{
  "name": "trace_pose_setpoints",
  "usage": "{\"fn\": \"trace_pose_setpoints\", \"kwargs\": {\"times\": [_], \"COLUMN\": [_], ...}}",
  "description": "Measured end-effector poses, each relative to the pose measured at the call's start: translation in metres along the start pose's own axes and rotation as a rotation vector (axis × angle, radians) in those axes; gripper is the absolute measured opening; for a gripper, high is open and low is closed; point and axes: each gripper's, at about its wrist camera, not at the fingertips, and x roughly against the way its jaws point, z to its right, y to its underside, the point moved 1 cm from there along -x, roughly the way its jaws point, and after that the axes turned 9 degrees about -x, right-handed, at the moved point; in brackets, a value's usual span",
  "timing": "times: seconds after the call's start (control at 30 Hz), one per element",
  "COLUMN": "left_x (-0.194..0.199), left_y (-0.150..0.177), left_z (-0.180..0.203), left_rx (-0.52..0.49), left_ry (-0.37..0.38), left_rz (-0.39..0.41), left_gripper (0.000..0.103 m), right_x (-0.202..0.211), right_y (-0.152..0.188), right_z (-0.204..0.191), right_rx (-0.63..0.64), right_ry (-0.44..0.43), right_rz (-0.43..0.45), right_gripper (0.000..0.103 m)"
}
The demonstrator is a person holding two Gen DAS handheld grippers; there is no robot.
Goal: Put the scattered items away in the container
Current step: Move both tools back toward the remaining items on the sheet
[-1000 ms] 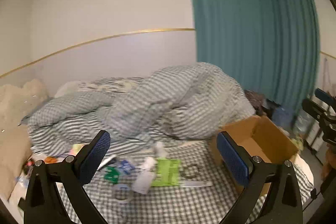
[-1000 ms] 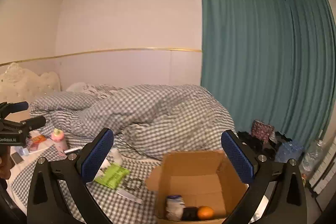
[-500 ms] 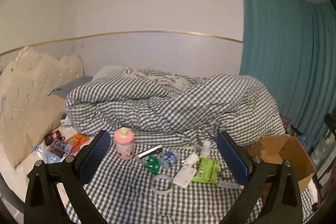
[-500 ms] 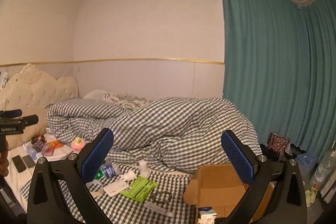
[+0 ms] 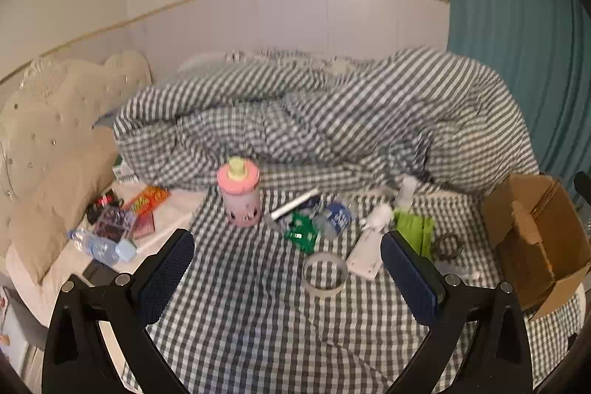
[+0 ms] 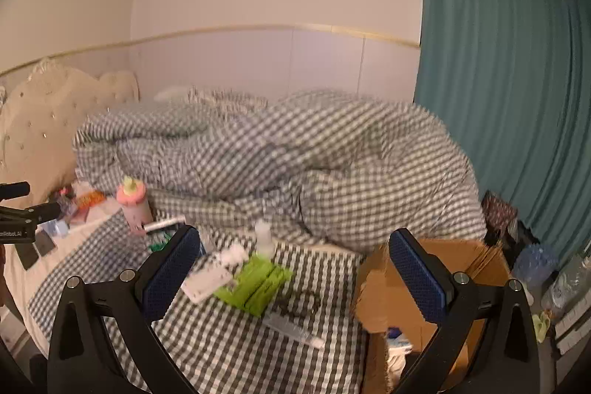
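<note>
We are hovering both tools, left tool (image 5: 288, 277) and right tool (image 6: 295, 274), spread and holding nothing, over clutter on the bed (image 5: 258, 320); the upright pink bottle (image 5: 240, 194) could topple, missing the cardboard box (image 6: 436, 283) at the bed's right.

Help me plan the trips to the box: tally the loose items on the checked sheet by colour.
Pink: 1, bottle
Green: 2, green packet, lime pack
White: 2, flat white device, small white bottle
Blue label: 1, water bottle
Clear: 1, tape roll
Total: 7
</note>
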Motion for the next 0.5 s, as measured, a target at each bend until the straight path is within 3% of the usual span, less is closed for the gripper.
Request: {"fn": "trace_pose_setpoints", "kwargs": {"times": [0.2,0.4,0.5], "left_x": [-0.05,-0.097,-0.116], "left_y": [0.011,0.03,0.041], "left_z": [-0.001,-0.002,-0.002], "left_rx": [0.005,0.016,0.011], "left_ry": [0.021,0.048,0.056], "left_rz": [-0.118,-0.241,-0.278], "left_gripper": [0.103,0.103,0.103], "right_x": [-0.057,-0.128,-0.145], "right_y": [0.024,0.07,0.089], "right_z": [0.002,-0.001,-0.004], "right_rx": [-0.013,0.069,0.101], "right_ry": [0.017,0.072,0.069], "right_rz": [-0.175,-0.472,-0.527], "right_gripper": [0.103,0.103,0.103]}}
